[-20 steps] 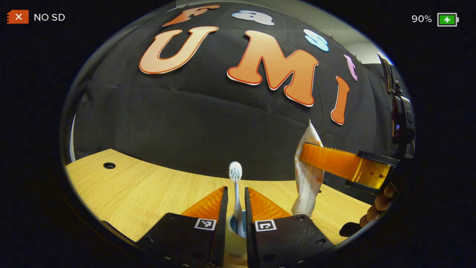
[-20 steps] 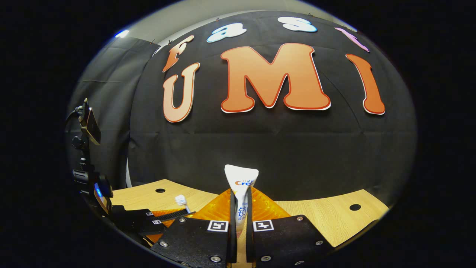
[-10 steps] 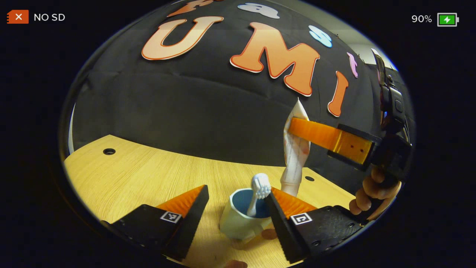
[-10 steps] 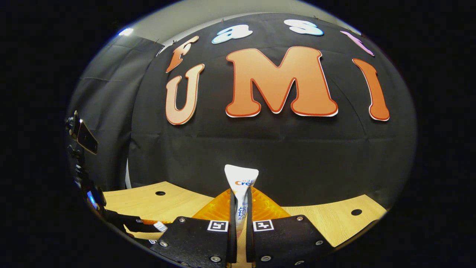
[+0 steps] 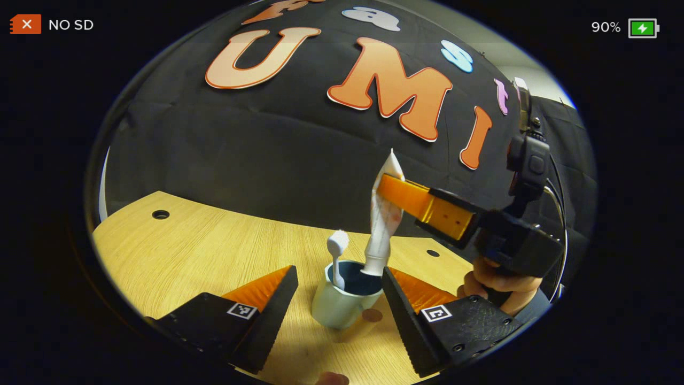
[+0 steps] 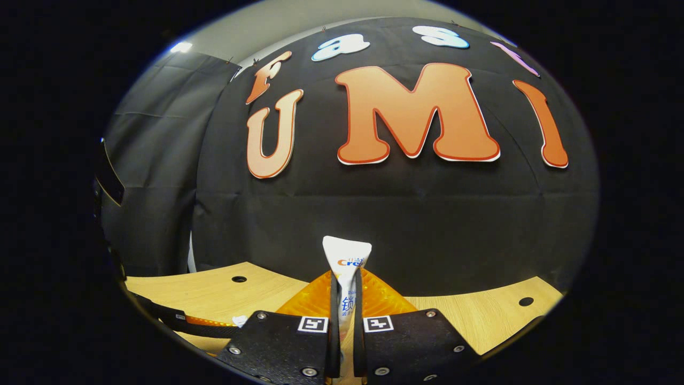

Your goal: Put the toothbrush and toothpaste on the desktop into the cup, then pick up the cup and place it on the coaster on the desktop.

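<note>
over the cup (image 5: 342,302), right gripper (image 5: 386,187) clamping toothpaste (image 5: 382,224), cap at rim, toothbrush (image 5: 336,255) inside, left gripper (image 5: 336,278) spread wide

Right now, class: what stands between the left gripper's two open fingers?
In the left gripper view, the cup stands there, holding the toothbrush and the toothpaste tip.

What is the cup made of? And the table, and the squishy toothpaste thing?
The cup looks like glazed ceramic: smooth, pale outside, dark blue inside, though it could be plastic. The table looks like light wood or wood-look laminate, with fine grain lines. The toothpaste tube seems soft plastic, creased where the right tongs pinch it.
</note>
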Demonstrator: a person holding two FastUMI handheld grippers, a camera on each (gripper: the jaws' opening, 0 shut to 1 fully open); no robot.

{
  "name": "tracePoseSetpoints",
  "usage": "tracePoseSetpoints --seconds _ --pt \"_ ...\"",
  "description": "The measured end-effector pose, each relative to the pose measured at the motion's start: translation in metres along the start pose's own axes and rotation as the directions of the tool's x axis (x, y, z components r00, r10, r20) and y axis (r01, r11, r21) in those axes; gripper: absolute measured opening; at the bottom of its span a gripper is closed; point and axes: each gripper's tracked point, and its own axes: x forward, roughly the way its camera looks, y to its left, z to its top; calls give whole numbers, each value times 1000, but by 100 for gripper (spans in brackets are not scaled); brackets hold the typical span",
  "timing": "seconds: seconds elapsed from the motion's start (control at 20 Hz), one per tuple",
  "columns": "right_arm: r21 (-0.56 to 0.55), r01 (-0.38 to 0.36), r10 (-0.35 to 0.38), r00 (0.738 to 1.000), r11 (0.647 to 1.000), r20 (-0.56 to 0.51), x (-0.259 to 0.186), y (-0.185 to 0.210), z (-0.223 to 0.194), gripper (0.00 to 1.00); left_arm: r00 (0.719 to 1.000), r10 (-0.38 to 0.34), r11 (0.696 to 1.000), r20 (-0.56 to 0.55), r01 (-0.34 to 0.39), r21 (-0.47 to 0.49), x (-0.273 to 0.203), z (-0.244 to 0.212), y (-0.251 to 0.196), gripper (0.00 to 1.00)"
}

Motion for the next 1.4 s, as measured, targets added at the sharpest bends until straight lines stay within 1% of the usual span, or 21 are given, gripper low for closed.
tracePoseSetpoints --seconds 0.15,0.3,0.4,0.45,0.5,0.55,0.65,0.7,0.75,0.9,0.95,1.0,1.05,1.1,1.15,1.2,1.3,1.4 --pt "18 2 -2 1000 1000 -20 5 1 -11 10 1000 12 1000 -12 -12 -2 -9 -6 5 95" --pt "51 4 -1 998 999 -67 10 0 -27 11 1000 28 1000 -8 -28 -5 -15 -2 12 95" --pt "42 14 -10 996 999 -93 9 -2 -34 14 999 43 999 -9 -43 -4 -17 -3 18 95" --pt "34 9 -5 995 999 -104 8 -1 -36 15 999 49 999 -15 -49 -3 -17 -5 20 95" --pt "26 -13 15 994 1000 -111 5 4 -39 18 998 49 999 -26 -49 -5 -18 -9 20 95" --pt "15 -30 31 993 999 -115 2 8 -38 19 998 48 999 -38 -48 -6 -19 -13 19 95" --pt "-22 -41 38 992 999 -119 -4 6 -32 22 997 50 999 -54 -49 13 -20 -18 15 95" --pt "-33 -47 43 993 998 -112 -8 6 -25 27 997 49 998 -64 -48 29 -20 -22 11 95" --pt "-39 -52 48 994 998 -101 -11 6 -18 25 996 48 998 -70 -45 45 -21 -25 6 95" --pt "-45 -59 57 996 997 -65 -24 3 10 49 994 60 995 -96 -52 81 -21 -26 -6 95" --pt "-46 -54 52 997 997 -51 -29 -1 19 52 992 75 994 -105 -65 91 -19 -27 -8 95" --pt "-47 -48 46 998 998 -42 -34 -5 27 58 989 91 992 -119 -79 103 -17 -29 -10 95" --pt "-46 -44 43 999 998 -33 -38 -7 33 60 986 99 990 -133 -84 114 -15 -30 -14 95" --pt "-49 -35 34 999 998 -33 -44 -12 39 67 982 114 987 -151 -94 130 -13 -33 -17 95" --pt "-52 -30 28 999 998 -35 -51 -16 44 70 979 127 984 -162 -103 147 -12 -34 -19 95" --pt "-53 -22 20 999 998 -40 -57 -19 47 77 973 140 981 -181 -110 162 -12 -36 -22 95" --pt "-58 -13 10 999 998 -53 -71 -25 56 83 964 155 977 -218 -116 179 -9 -37 -27 95" --pt "-85 2 -9 997 996 -75 -84 -33 59 85 952 186 971 -245 -139 195 -6 -40 -28 95"
